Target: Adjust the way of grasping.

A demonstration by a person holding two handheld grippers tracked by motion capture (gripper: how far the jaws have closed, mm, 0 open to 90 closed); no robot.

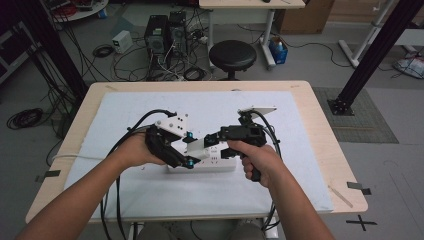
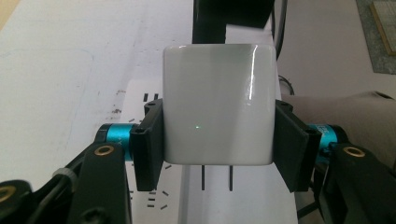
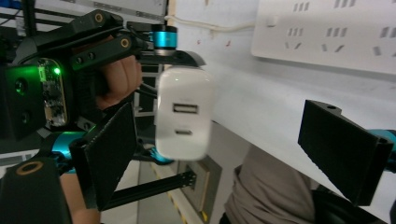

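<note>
Two grippers meet over the middle of the table [image 1: 320, 150]. Left gripper [image 2: 217, 140] has its fingers [image 2: 148, 140] clamped on the sides of a glossy white rounded-square plastic charger [image 2: 217, 105], prongs pointing down above the flat white rectangular power strip [image 1: 210, 164]. Right gripper [image 3: 229, 144] sits just beside it, fingers spread wide and holding nothing. Farther back on the floor, a round black stool [image 1: 232, 56].
</note>
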